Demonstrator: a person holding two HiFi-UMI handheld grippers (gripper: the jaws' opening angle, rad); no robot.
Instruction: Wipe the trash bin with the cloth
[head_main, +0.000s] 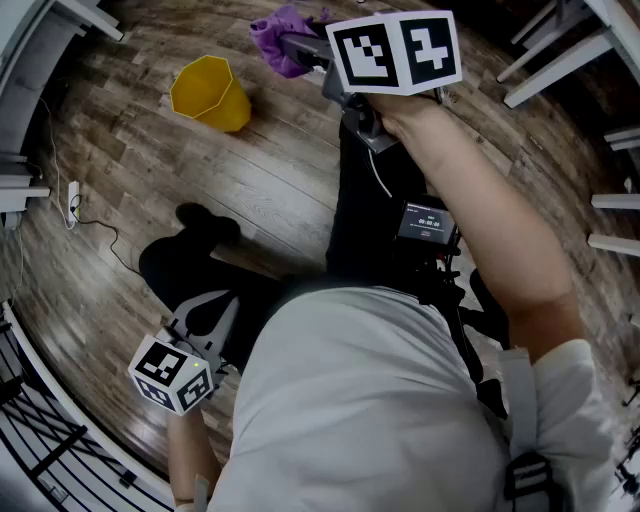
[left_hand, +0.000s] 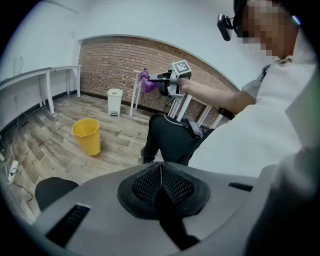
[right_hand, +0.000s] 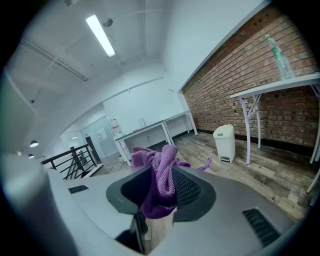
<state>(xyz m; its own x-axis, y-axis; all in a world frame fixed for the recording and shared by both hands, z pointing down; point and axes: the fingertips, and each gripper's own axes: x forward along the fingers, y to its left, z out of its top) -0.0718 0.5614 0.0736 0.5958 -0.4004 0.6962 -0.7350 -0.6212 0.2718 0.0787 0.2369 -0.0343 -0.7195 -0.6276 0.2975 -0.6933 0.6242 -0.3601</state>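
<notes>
A yellow trash bin (head_main: 211, 94) stands upright on the wood floor, also seen as the bin (left_hand: 87, 136) in the left gripper view. My right gripper (head_main: 300, 48) is held out high, well to the right of the bin, shut on a purple cloth (head_main: 280, 38). In the right gripper view the cloth (right_hand: 160, 177) bunches between the pads and hangs below them. My left gripper (left_hand: 161, 172) is shut with nothing in it, held low beside the person's left side, its marker cube (head_main: 172, 374) showing in the head view.
A white pedal bin (left_hand: 115, 102) stands by the brick wall near white table legs (left_hand: 135, 95). White tables line the room's edges. A black railing (head_main: 50, 440) runs at lower left. A power strip with a cable (head_main: 72, 202) lies on the floor at left.
</notes>
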